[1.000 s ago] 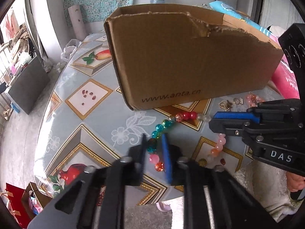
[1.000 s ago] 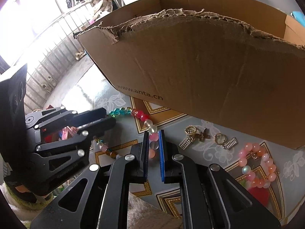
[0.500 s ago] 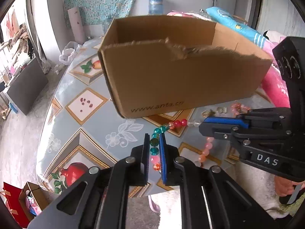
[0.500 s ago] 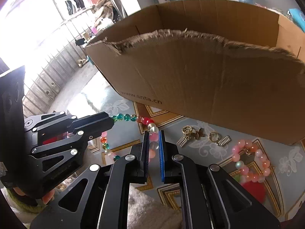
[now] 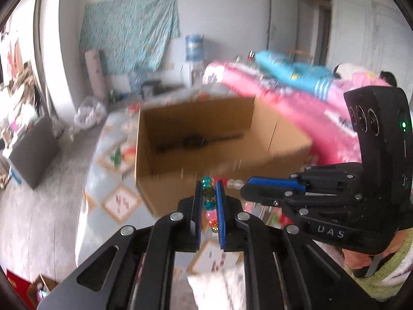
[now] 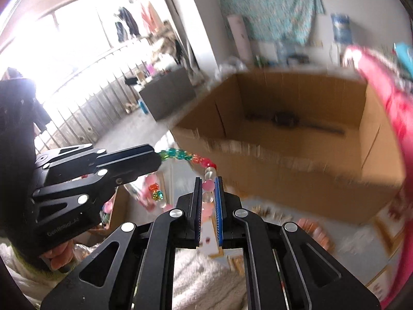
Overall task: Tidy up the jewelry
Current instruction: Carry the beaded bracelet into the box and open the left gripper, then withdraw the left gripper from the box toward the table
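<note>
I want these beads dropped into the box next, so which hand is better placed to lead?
Probably neither: the left gripper and right gripper both clamp the bead necklace, level with the cardboard box rim.

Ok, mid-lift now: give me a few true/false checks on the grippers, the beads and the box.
1. Both grippers grip the same bead string. True: the left gripper and the right gripper are each shut on the bead string.
2. The cardboard box is closed. False: its top is open.
3. The box holds a pile of beads. False: only a dark mark shows on its floor.
4. Other jewelry lies on the table by the box. True: pink beads lie there.
5. The beads hang inside the box. False: they are outside, in front of its near wall.
</note>
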The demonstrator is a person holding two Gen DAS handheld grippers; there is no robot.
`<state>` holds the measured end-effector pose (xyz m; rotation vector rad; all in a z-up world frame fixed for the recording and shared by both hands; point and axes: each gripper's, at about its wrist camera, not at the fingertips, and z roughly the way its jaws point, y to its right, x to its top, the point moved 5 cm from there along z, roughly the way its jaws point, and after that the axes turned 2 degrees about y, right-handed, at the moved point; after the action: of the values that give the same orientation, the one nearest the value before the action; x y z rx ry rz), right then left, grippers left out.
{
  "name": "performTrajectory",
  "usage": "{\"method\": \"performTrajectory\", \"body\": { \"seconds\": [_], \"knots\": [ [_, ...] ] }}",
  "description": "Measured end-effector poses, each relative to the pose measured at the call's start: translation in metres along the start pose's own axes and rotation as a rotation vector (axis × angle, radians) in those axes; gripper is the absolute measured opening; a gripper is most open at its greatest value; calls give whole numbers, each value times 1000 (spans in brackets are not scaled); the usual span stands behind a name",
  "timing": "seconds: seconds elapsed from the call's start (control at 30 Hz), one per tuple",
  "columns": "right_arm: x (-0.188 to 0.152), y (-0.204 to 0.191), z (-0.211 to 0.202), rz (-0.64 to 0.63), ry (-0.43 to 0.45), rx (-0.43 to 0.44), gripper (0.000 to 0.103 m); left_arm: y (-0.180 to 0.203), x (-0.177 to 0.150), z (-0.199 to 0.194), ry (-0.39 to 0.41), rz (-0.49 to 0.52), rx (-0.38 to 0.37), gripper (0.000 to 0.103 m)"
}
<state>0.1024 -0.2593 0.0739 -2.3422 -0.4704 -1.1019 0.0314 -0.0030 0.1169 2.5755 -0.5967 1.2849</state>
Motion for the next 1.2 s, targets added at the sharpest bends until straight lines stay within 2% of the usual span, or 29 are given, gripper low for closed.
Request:
{"method": "performTrajectory", "body": {
  "seconds": [0.1, 0.17, 0.27, 0.33, 0.5, 0.63, 0.87, 0.93, 0.97, 1.03, 1.2],
  "knots": [
    [36, 5, -11, -43, 44, 5, 8, 0, 35, -1, 47, 20, -11, 9],
    [54, 11, -9, -54, 41, 15, 8, -6, 57, 7, 68, 25, -16, 9],
    [78, 30, 15, -64, -16, 3, 8, -16, 78, 32, 48, 16, -26, 9],
    [84, 39, 36, -47, -81, 16, 8, -26, 84, 57, -2, -14, -49, 9],
    [76, 67, 96, 21, -292, 34, 8, -49, 72, 119, -157, -50, -56, 9],
    [60, 72, 132, 44, -440, 39, 8, -54, 49, 145, -243, -22, -46, 9],
    [51, 73, 179, 59, -594, 23, 8, -58, 37, 174, -335, 54, 0, 11],
    [53, 76, 180, 117, -604, 47, 9, -59, 38, 179, -334, 75, 27, 20],
    [55, 78, 181, 107, -594, 30, 9, -60, 39, 180, -325, 80, 37, 21],
    [58, 82, 176, 106, -558, -3, 12, -62, 42, 179, -302, 81, 50, 21],
    [65, 82, 142, 143, -449, 17, 12, -68, 50, 165, -219, 46, 57, 21]
  ]
}}
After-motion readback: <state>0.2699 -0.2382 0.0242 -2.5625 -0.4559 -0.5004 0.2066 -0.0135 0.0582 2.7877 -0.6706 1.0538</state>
